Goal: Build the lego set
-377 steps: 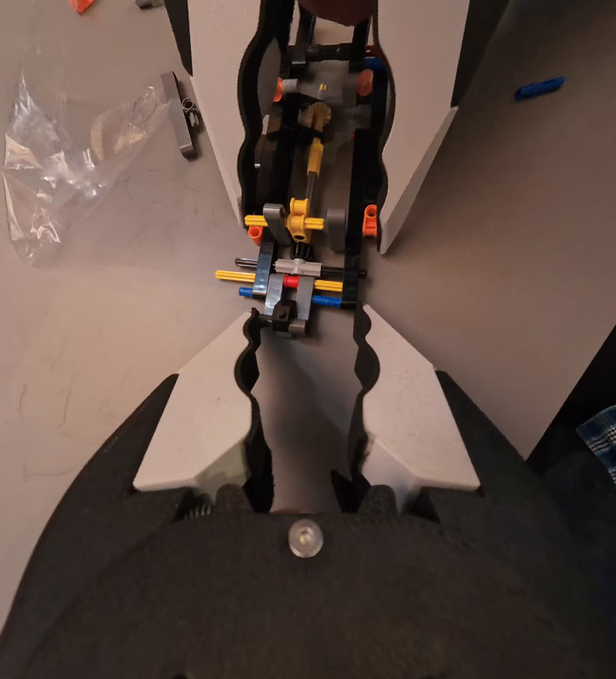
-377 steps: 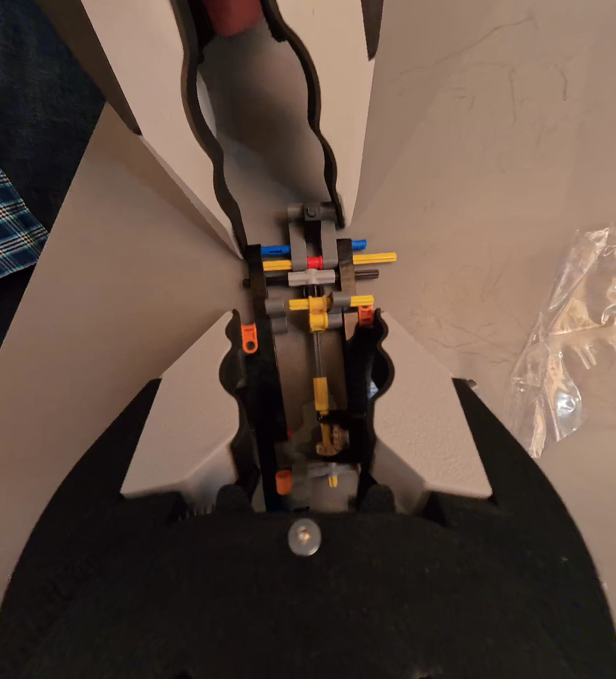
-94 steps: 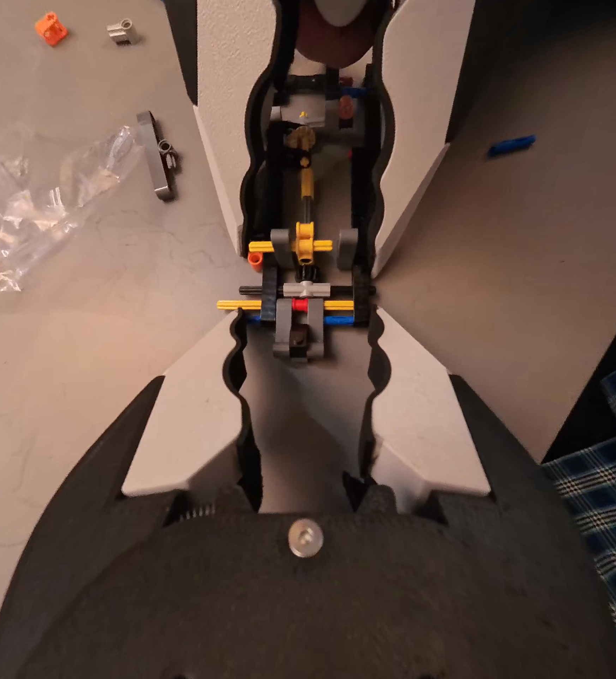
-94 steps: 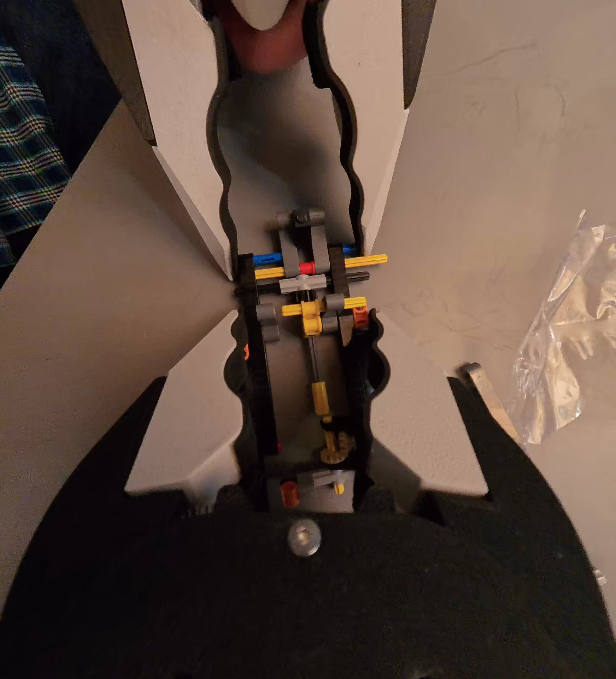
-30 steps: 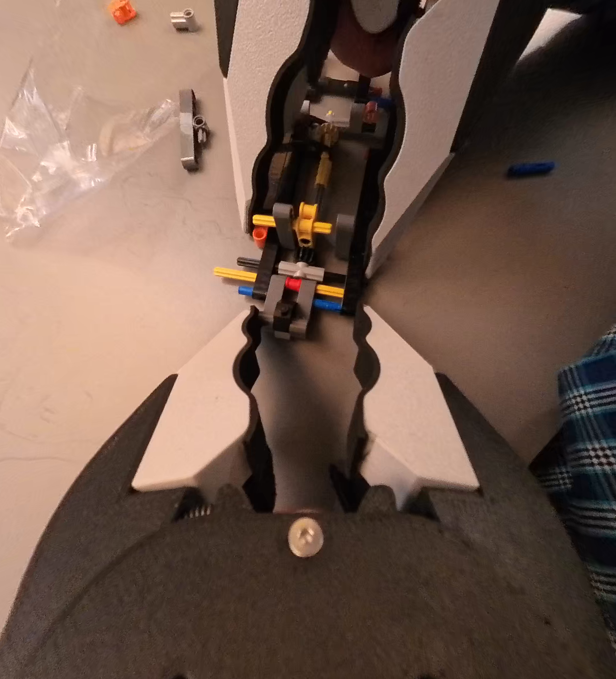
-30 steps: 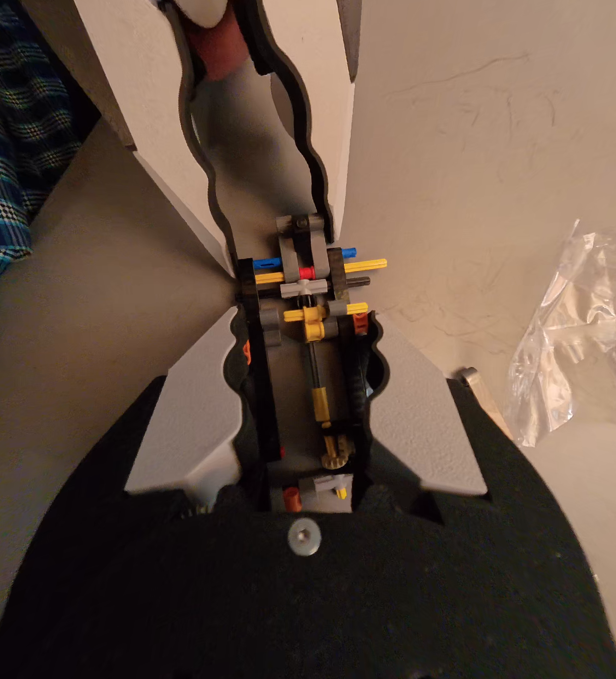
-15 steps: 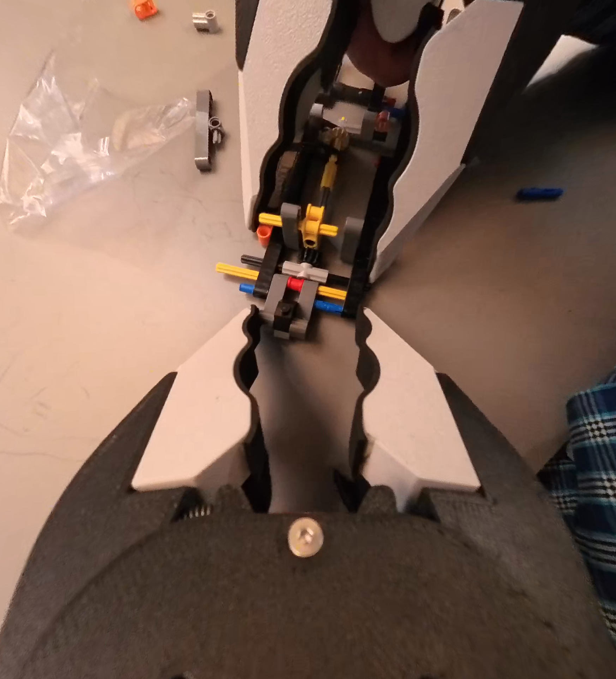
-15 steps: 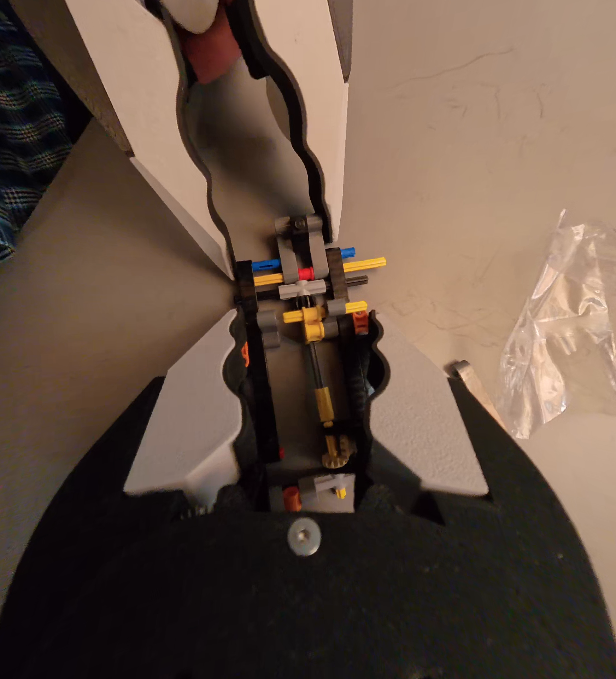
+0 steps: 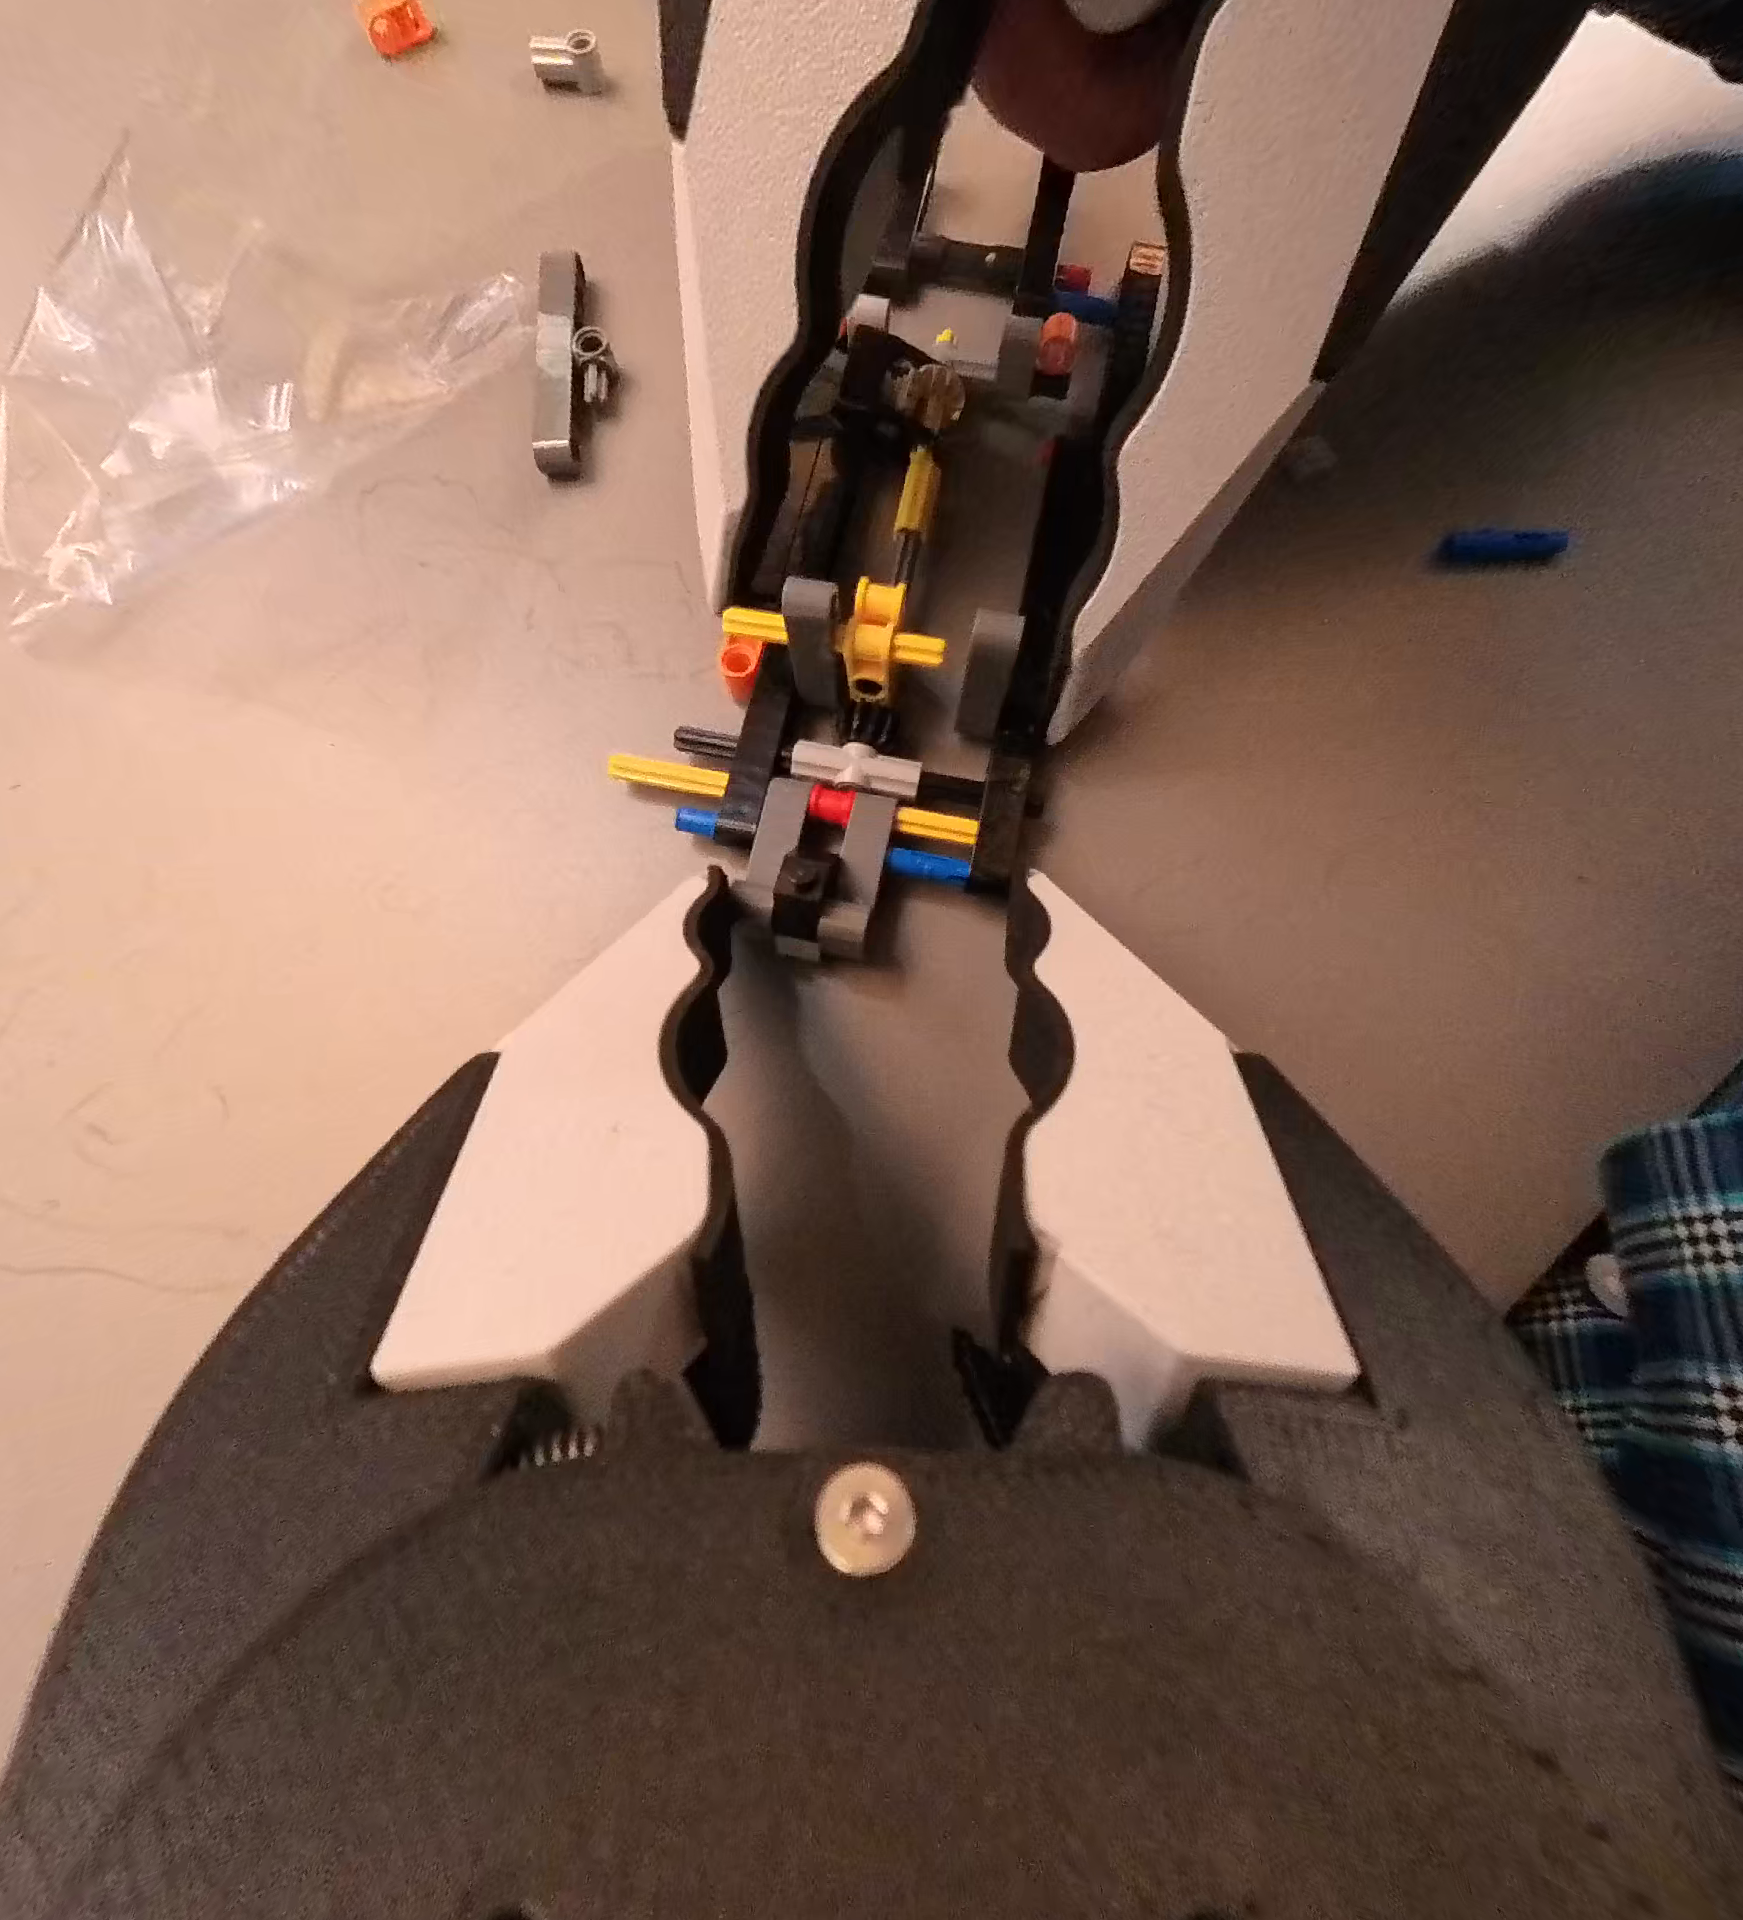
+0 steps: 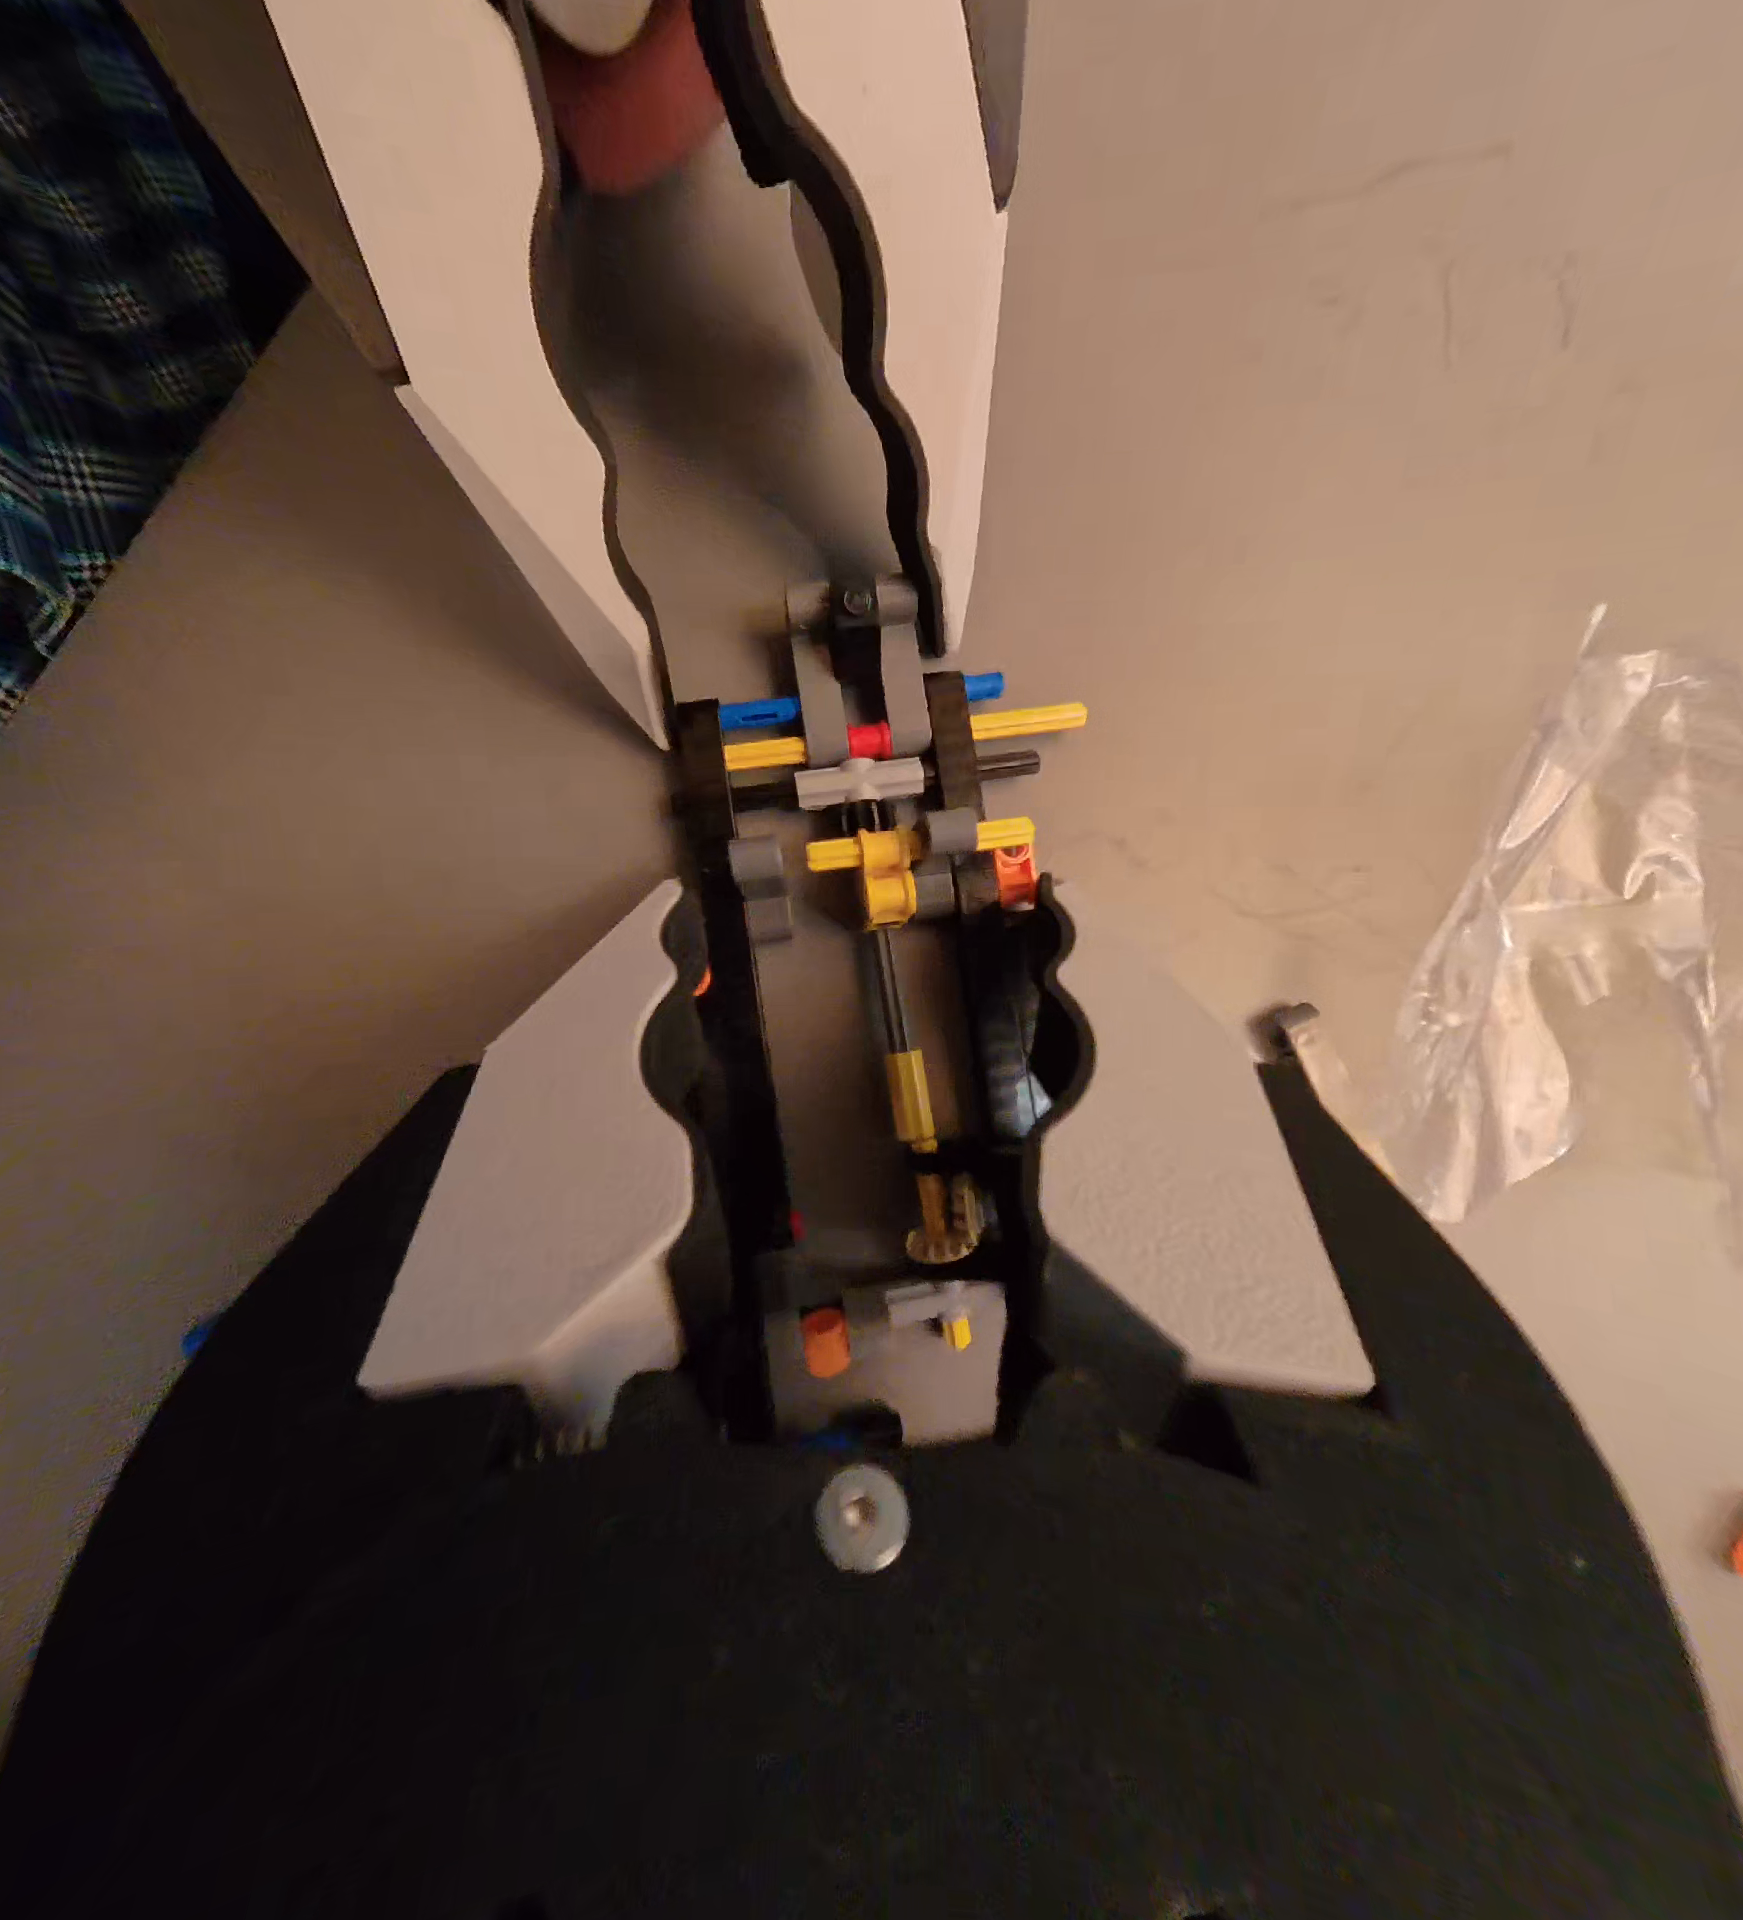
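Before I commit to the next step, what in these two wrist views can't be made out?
- Rear of the lego frame: right wrist view, hidden under the right gripper's black body.
- Same rear end: left wrist view, blurred and shadowed between the far fingers.
- Contents of the clear plastic bag: both views, glare and crumples hide them.
- Whether the left gripper touches the grey end piece: unclear in either view.

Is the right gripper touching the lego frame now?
Touching. In the right wrist view the right gripper has both fingers pressed against the black side beams of the lego frame.
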`<state>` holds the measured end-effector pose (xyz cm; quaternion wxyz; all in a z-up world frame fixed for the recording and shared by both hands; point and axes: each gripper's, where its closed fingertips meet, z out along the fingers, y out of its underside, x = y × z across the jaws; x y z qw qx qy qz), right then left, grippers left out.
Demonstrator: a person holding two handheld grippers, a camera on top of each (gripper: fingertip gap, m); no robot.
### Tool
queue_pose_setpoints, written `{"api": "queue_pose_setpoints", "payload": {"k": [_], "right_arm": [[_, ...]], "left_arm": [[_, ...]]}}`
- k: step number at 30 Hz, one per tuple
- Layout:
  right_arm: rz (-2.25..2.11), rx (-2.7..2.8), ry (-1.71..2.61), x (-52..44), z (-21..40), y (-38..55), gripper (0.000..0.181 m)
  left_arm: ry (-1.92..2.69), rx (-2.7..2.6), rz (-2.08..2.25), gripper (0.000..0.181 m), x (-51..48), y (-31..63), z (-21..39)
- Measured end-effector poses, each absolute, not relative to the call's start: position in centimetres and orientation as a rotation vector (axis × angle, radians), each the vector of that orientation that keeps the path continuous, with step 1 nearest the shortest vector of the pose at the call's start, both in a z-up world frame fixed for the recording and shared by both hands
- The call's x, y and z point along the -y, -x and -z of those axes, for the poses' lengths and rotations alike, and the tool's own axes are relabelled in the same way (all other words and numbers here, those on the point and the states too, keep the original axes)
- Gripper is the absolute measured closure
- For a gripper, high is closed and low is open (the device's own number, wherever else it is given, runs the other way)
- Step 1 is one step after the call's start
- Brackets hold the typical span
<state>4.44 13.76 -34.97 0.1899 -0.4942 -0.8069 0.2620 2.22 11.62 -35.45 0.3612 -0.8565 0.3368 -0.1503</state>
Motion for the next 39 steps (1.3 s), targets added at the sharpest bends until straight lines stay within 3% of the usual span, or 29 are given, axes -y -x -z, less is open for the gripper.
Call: {"api": "queue_pose_setpoints", "payload": {"k": [25,30,33,39], "right_arm": [[-0.735,2.237,1.388,-13.99,34.93,-4.39,0.134],[-0.745,2.233,1.407,-14.10,34.91,-4.29,0.130],[-0.761,2.229,1.438,-14.21,34.78,-4.23,0.117],[-0.783,2.266,1.501,-14.51,34.88,-4.66,0.116]], "left_arm": [[2.195,-0.899,0.393,0.139,-12.02,-1.99,35.39],[2.185,-0.919,0.399,0.139,-11.99,-1.99,35.40],[2.182,-0.932,0.407,0.139,-11.97,-1.97,35.40],[2.180,-0.941,0.436,0.139,-12.02,-2.11,35.35]]}}
